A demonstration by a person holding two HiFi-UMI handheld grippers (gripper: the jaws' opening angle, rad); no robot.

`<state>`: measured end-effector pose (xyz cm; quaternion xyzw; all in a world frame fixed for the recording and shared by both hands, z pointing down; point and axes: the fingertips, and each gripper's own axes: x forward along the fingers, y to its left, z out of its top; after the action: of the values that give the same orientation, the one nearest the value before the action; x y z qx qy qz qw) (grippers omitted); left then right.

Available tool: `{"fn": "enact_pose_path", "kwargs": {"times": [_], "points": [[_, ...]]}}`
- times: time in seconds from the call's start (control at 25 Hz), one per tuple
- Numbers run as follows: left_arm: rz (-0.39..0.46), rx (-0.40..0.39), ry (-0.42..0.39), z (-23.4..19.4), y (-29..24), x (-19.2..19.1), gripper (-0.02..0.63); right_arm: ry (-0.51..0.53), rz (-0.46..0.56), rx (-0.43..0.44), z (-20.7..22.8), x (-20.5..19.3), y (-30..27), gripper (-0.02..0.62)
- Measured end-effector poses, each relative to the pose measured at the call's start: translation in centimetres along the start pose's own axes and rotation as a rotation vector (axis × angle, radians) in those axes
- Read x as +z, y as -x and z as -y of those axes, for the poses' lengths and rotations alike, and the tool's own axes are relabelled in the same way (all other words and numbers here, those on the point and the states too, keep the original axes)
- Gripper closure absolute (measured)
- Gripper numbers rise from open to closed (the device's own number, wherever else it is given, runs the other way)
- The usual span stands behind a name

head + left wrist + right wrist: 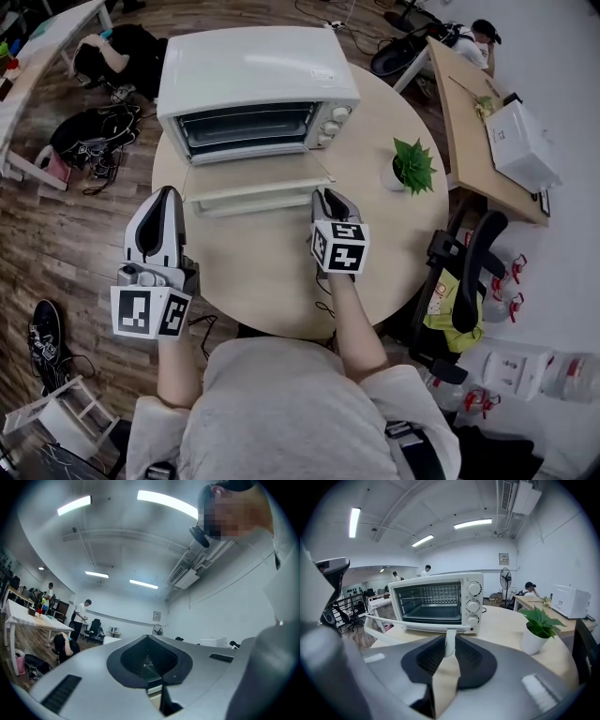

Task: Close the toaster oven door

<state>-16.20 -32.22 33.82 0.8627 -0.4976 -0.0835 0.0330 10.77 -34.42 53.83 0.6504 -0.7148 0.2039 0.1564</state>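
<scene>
A white toaster oven [253, 80] stands at the far side of the round wooden table [281, 281]. Its door [253, 183] is folded down open toward me, and the wire rack inside shows in the right gripper view. My right gripper [324, 196] is at the door's front right corner. There its jaws [449, 645] close on the right end post of the white door handle [412, 624]. My left gripper [167, 191] hovers off the table's left edge beside the door, shut and holding nothing. In its own view the left gripper [150, 638] points out at the room.
A small potted plant [411, 167] sits on the table right of the oven. Beyond it stands a side desk with a white box [520, 141], with a black office chair [473, 267] nearer me. Bags and cables lie on the floor at left [98, 136]. People are in the background.
</scene>
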Motion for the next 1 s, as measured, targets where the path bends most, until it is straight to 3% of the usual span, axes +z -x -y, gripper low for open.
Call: {"fn": "enact_pose_path", "kwargs": {"times": [1.0], "points": [[0.038, 0.070, 0.000, -2.2, 2.4, 1.4, 0.598, 0.066, 0.091, 0.006, -0.1, 9.1, -2.6, 0.529]]}}
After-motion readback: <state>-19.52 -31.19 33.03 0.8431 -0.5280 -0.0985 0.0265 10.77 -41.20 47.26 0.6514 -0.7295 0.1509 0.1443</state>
